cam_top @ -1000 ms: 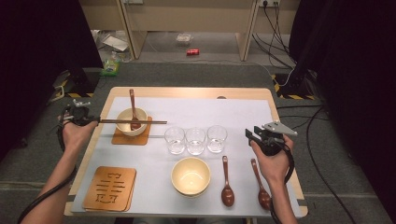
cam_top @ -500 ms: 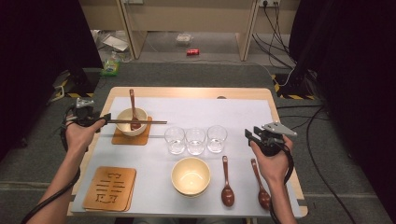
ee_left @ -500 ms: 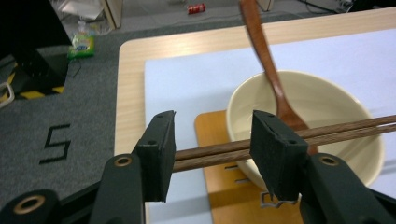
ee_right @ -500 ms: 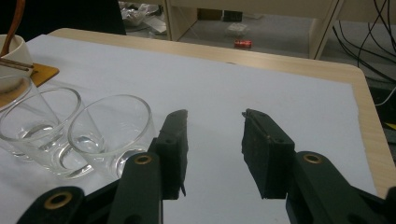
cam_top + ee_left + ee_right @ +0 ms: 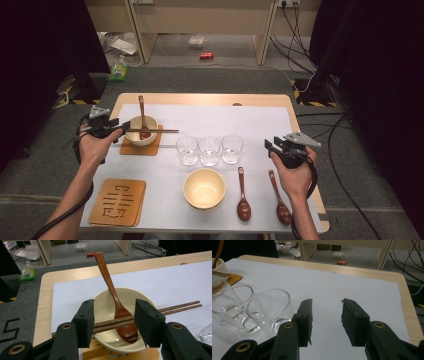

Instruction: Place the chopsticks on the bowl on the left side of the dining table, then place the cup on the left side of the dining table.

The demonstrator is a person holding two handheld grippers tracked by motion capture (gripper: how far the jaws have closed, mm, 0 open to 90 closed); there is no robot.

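A cream bowl (image 5: 141, 131) stands on a wooden coaster (image 5: 141, 146) at the left of the table, with a brown wooden spoon (image 5: 142, 112) leaning in it. A pair of dark chopsticks (image 5: 155, 131) lies across the bowl's rim. My left gripper (image 5: 122, 125) is at the chopsticks' left end. Its jaws have just been opening, and the chopsticks (image 5: 175, 308) run through the gap of the left gripper (image 5: 115, 315) with the pads off them. My right gripper (image 5: 270, 146) hovers open at the right, with nothing in the right gripper (image 5: 327, 312).
Three clear glasses (image 5: 209, 151) stand in a row mid-table, the nearest glass (image 5: 270, 308) just left of my right jaws. A second cream bowl (image 5: 204, 189), two wooden spoons (image 5: 243, 195) (image 5: 279, 197) and a bare coaster (image 5: 118, 201) lie along the front edge.
My left hand has shifted right toward the bowl and its jaws stand wider. The chopsticks still lie across the bowl. The right hand has stayed put.
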